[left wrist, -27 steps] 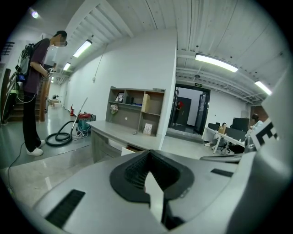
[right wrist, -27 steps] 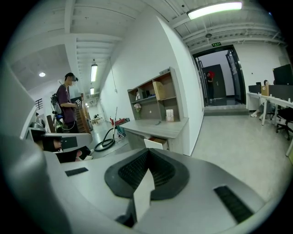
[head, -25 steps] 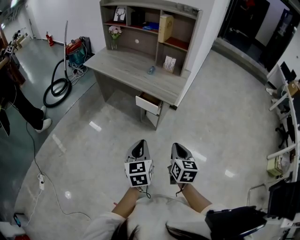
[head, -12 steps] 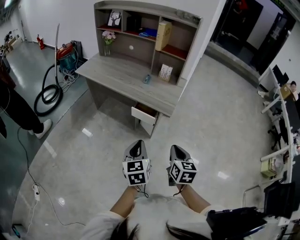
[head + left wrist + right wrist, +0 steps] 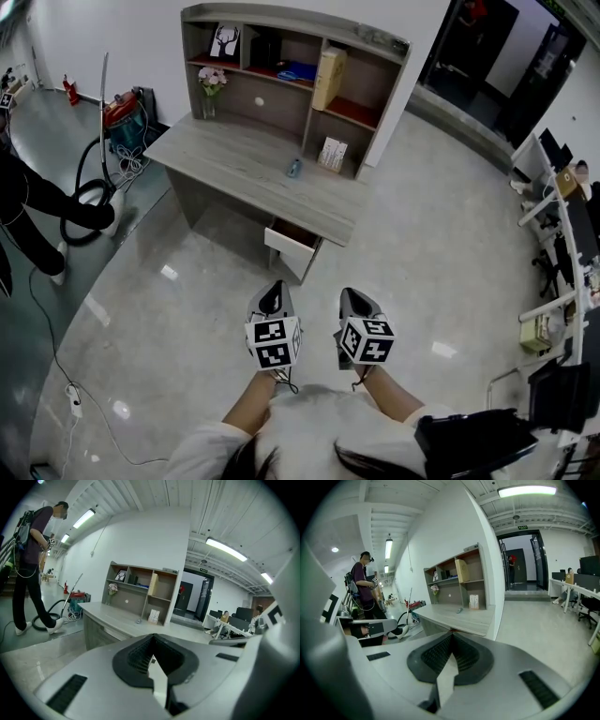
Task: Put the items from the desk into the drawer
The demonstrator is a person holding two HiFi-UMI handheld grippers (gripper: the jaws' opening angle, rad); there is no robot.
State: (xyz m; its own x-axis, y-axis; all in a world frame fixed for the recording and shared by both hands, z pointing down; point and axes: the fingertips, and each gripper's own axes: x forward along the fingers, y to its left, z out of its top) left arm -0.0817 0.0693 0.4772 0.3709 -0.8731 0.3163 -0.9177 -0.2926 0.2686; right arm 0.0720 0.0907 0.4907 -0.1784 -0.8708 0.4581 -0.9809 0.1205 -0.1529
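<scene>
1. I have the left gripper (image 5: pixel 275 286) and the right gripper (image 5: pixel 352 294) side by side low in the head view, over the glossy grey floor (image 5: pixel 187 309). Both are well short of the furniture.
2. Left gripper view: the jaws of the left gripper (image 5: pixel 151 638) are pressed together, with nothing between them.
3. Right gripper view: the jaws of the right gripper (image 5: pixel 451 634) are likewise closed and empty.
4. The grey wood-grain desk (image 5: pixel 234 159) stands far ahead, angled, with a hutch of open shelves (image 5: pixel 291 56) along its far edge. It also shows past the jaws in the left gripper view (image 5: pixel 115 617) and the right gripper view (image 5: pixel 457 617).
5. A small blue object (image 5: pixel 294 168) lies on the desktop toward its right end, near the hutch. I cannot tell what it is.
6. A white printed packet (image 5: pixel 332 154) stands upright in the lower right cubby, just beyond the blue object.
7. The white-fronted drawer (image 5: pixel 291 242) sits under the desk's near right end, pulled partly open.
8. A vase of pink flowers (image 5: pixel 210 84) stands at the far left of the desktop. A tan cardboard box (image 5: pixel 328 66) stands upright on an upper shelf.
9. Left of the desk is a red vacuum cleaner (image 5: pixel 120 108) with a black hose. A person in dark clothes (image 5: pixel 23 202) stands at the left edge.
</scene>
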